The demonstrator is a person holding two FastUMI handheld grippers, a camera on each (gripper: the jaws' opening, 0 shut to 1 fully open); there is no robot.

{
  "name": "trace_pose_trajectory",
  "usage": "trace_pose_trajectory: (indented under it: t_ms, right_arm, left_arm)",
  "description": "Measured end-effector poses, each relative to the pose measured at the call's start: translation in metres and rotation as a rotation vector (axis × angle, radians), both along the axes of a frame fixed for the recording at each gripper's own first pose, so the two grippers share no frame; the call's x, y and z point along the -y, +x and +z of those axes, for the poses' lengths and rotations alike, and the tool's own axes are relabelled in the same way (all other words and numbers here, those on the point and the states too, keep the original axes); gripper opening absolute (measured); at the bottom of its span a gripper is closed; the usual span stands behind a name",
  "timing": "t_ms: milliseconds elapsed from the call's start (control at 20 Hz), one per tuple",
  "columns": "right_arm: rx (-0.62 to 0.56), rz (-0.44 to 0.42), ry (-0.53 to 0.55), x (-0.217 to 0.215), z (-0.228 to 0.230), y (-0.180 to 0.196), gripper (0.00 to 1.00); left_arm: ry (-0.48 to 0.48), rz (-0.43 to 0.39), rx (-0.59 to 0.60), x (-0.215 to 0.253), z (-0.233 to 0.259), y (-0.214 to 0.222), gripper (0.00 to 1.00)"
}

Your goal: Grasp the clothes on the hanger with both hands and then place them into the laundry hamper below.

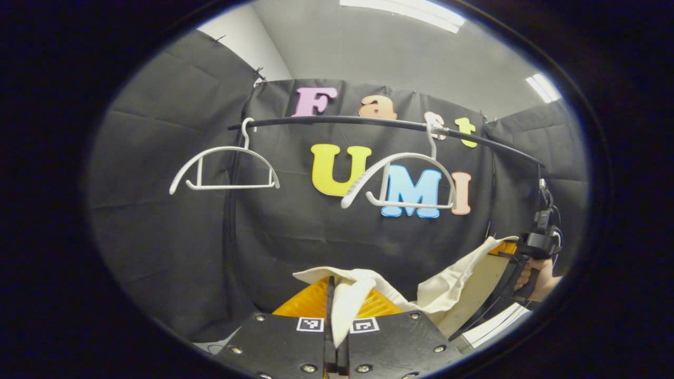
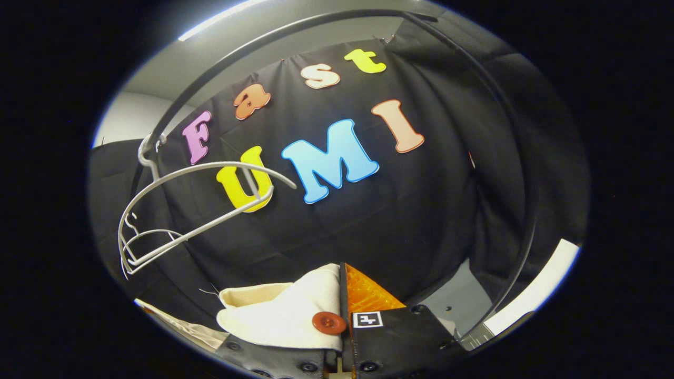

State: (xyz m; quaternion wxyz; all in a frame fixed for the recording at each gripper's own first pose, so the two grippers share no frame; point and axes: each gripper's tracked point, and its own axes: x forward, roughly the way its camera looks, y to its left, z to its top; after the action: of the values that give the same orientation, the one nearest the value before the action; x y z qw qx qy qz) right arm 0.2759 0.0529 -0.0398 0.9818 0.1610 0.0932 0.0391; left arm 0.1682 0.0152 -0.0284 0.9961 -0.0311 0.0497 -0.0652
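Observation:
A cream garment (image 1: 363, 284) hangs off the hangers, stretched between both grippers. In the left gripper view my left gripper (image 1: 337, 337) is shut on one fold of it at the bottom centre. From there the cloth runs right to my right gripper (image 1: 518, 252), held by a hand (image 1: 542, 279). In the right gripper view my right gripper (image 2: 345, 326) is shut on a cream edge (image 2: 295, 310) bearing a reddish button (image 2: 329, 322). Two bare white hangers (image 1: 224, 168) (image 1: 400, 179) hang on the black rail (image 1: 368, 122) above.
The rail's black upright (image 2: 526, 221) curves down the right side of the right gripper view, with one white hanger (image 2: 200, 179) at the left. Black cloth walls close in behind and on both sides. A pale strip of floor (image 2: 532, 295) shows low right.

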Motion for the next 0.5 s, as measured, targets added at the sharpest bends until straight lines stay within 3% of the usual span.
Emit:
trace_pose_trajectory:
  t_ms: [150, 300, 500]
  right_arm:
    - [0.006, 0.020, -0.053, -0.031, 0.002, -0.047, 0.08]
    - [-0.026, 0.056, -0.072, -0.065, -0.005, -0.079, 0.08]
    - [-0.069, 0.142, -0.113, -0.123, -0.032, -0.120, 0.08]
  left_arm:
    - [0.014, -0.056, 0.016, -0.009, 0.007, -0.027, 0.03]
    - [-0.029, -0.120, 0.017, -0.014, 0.008, -0.049, 0.02]
    - [-0.051, -0.166, 0.012, -0.025, -0.002, -0.068, 0.02]
